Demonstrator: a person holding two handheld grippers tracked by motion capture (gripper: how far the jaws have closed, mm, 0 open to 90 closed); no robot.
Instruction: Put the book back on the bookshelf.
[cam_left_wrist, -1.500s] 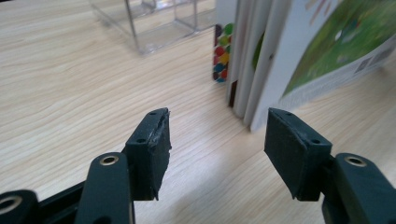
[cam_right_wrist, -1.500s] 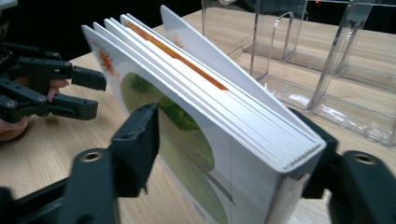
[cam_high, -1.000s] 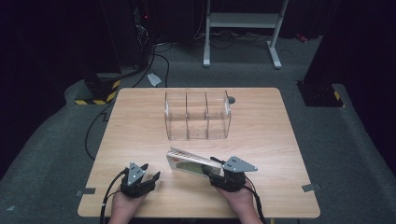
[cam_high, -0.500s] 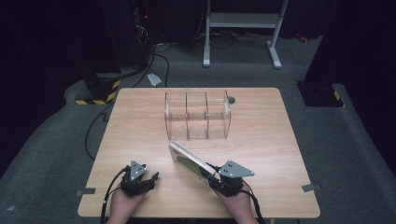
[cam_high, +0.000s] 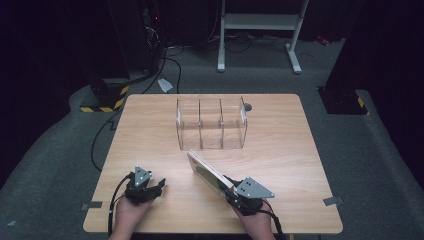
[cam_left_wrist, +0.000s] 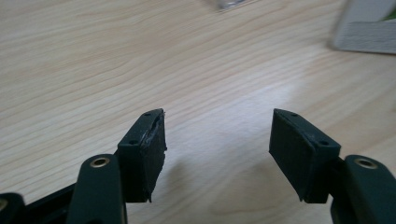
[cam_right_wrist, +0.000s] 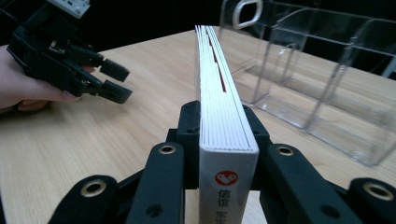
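Note:
My right gripper (cam_high: 231, 192) is shut on a thin white book (cam_high: 209, 173), held on edge and raised off the table, pointing up-left toward a clear three-slot organiser (cam_high: 212, 124). In the right gripper view the book (cam_right_wrist: 219, 98) stands between the jaws, page edges up, its spine with a red logo nearest the camera, and the organiser (cam_right_wrist: 322, 74) lies ahead on the right. My left gripper (cam_high: 159, 187) rests low at the front left of the table, open, with nothing between its fingers (cam_left_wrist: 142, 149). The same left gripper (cam_right_wrist: 109, 79) shows at the upper left of the right gripper view.
The wooden table (cam_high: 280, 150) carries the organiser at its far middle. A small dark round piece (cam_high: 247, 106) sits behind the organiser's right end. Off the table are black cables, a yellow-striped floor block (cam_high: 102, 105) and a white metal stand (cam_high: 260, 30).
The right gripper has swung the book's far end up and turned it from lying leftward to pointing up-left toward the organiser. The left gripper has hardly moved.

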